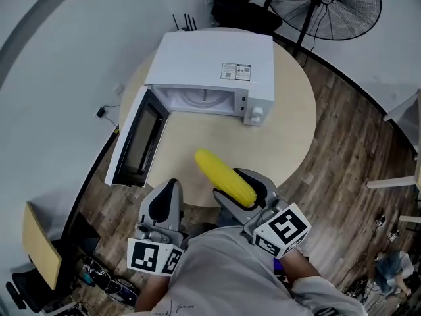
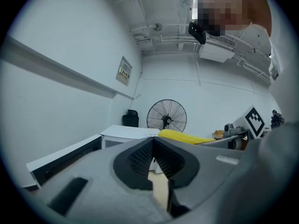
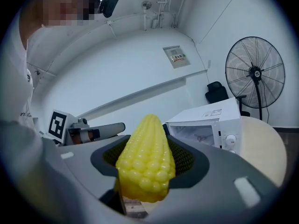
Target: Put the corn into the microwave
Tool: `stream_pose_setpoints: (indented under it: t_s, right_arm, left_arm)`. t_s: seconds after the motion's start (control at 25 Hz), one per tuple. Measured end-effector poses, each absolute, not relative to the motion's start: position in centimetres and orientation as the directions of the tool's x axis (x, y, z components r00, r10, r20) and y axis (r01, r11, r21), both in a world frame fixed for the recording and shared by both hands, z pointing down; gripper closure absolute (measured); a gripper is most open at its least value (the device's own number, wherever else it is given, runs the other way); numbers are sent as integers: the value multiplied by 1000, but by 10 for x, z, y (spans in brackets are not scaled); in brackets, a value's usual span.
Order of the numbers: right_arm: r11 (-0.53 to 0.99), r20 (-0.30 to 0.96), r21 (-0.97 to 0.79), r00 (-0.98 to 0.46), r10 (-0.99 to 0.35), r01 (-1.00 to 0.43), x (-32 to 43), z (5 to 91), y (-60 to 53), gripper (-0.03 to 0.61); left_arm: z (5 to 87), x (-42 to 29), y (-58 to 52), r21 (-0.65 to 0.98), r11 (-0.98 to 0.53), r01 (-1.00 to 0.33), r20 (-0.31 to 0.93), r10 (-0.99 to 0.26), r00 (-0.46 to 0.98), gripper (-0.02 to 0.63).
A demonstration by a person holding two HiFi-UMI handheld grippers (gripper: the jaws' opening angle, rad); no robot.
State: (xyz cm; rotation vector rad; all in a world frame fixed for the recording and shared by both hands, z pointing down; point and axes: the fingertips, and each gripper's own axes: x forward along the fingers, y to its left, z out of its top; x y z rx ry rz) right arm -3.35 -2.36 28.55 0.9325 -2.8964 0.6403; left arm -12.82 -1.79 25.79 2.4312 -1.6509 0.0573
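corn (image 1: 225, 176) clamped between right gripper (image 1: 242, 191) jaws, above near edge of table (image 1: 293, 130). long axis points tip-first toward open microwave (image 1: 217, 64) cavity, well apart ahead. door (image 1: 135, 140) swung left. left gripper (image 1: 164, 203) jaws together, empty, alongside.

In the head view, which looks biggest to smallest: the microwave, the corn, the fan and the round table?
1. table
2. microwave
3. fan, cut off at the picture's edge and farther away, so its place is unsure
4. corn
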Motion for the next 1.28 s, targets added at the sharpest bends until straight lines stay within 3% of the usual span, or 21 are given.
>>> stream_pose_setpoints:
  t_s: [1.28]
  right_arm:
    - [638, 252, -371, -734, -630, -675, -50, 359, -117, 321]
  left_arm:
    - [299, -144, -77, 239, -389, -890, 177, -883, 434, 614]
